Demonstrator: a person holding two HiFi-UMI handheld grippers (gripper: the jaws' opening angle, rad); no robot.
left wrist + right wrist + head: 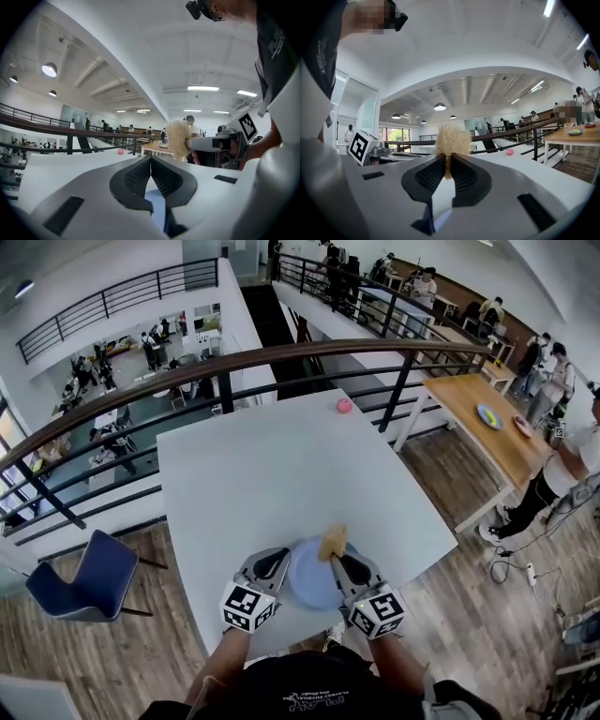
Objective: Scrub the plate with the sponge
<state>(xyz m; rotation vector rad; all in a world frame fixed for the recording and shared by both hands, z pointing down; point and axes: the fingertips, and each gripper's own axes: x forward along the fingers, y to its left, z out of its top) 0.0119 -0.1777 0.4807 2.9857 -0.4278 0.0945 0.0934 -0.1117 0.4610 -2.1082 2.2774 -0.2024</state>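
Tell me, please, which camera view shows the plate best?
The head view. It shows nearly the whole round blue plate from above on the white table. The left gripper view shows just a blue sliver low between the jaws; the right gripper view shows only a faint bluish patch there.

Office mezzanine: railing (281, 352), white table (272, 465), people (150, 348) at desks on floor below.

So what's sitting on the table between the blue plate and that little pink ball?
Nothing. The head view shows only bare white table between the blue plate and the pink ball near the far edge.
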